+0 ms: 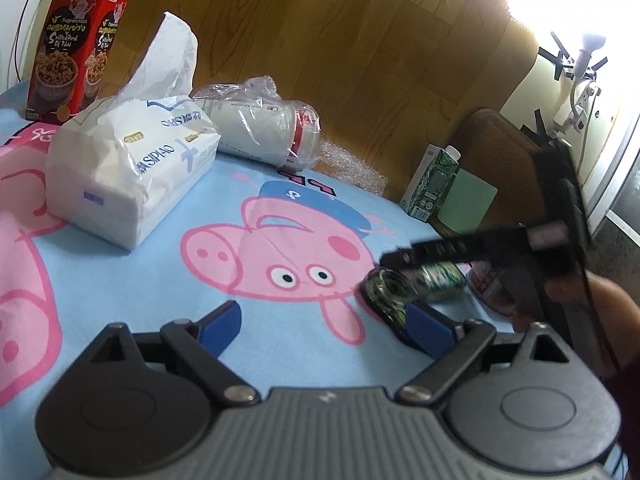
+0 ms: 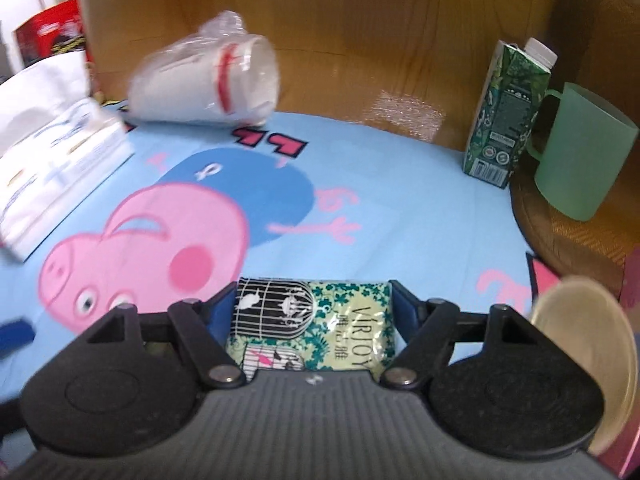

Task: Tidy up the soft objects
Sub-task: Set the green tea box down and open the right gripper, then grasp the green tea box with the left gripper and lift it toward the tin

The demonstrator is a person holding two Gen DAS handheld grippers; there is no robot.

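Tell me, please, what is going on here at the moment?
A person is sorting soft things on a cartoon-pig blanket with a tool in each hand. The right tool has a small tissue pack between its fingers; whether the pads press on it is unclear. The left tool is open and empty above the blanket. A big tissue pack and bagged paper cups lie farther back, untouched. A carton and green mug stand at the edge.
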